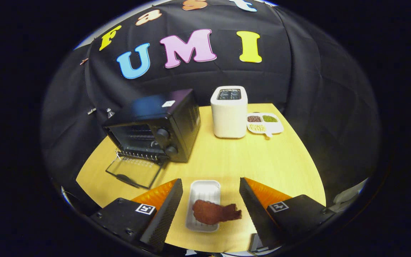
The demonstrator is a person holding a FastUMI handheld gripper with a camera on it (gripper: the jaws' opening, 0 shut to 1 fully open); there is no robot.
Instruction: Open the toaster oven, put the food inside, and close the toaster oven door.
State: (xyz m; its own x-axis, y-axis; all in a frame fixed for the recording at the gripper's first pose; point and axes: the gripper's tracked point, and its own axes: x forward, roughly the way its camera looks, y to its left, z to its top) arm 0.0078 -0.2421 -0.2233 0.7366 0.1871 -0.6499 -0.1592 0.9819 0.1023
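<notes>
I have the gripper [211,184] spread wide, touching nothing. Between its fingers a white tray [205,191] holds the food [212,212] (a reddish-brown piece overhanging one edge). Beyond, the toaster oven [157,125] stands with its door [134,171] folded down on the table [262,157].

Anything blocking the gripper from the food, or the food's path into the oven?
Nothing visible. The open gripper straddles the reddish-brown food piece on its white ribbed tray. The black toaster oven has its glass door folded down, with bare wooden table between.
</notes>
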